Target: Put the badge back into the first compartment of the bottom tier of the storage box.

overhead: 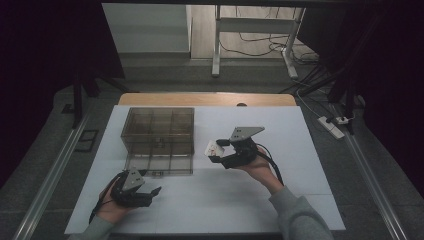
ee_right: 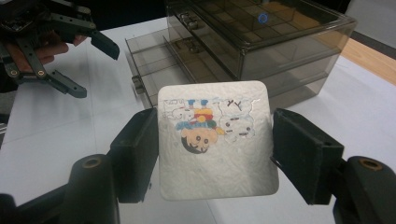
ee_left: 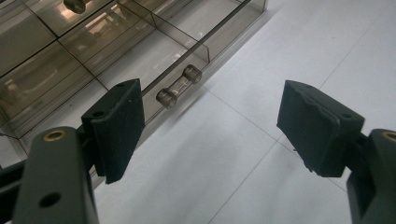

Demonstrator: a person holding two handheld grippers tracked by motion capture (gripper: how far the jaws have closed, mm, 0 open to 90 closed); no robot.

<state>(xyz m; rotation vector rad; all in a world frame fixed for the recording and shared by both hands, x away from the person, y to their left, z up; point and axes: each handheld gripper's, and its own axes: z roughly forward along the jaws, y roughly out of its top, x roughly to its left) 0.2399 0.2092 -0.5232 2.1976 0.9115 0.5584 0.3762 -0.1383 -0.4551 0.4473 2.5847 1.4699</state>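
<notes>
A smoky clear drawer box stands on the white table, its bottom drawer pulled out toward me. My right gripper hovers to the box's right, shut on a white square pack printed with a cartoon figure; the pack sits between both pads. In front of the drawer's left corner my left gripper is held open with nothing in it. In the left gripper view the drawer's small clear handle lies just beyond the open left gripper.
The white table top stretches right of the box, with a wooden strip behind it. Beyond stand a desk frame, floor cables and a power strip. The drawer has divided compartments.
</notes>
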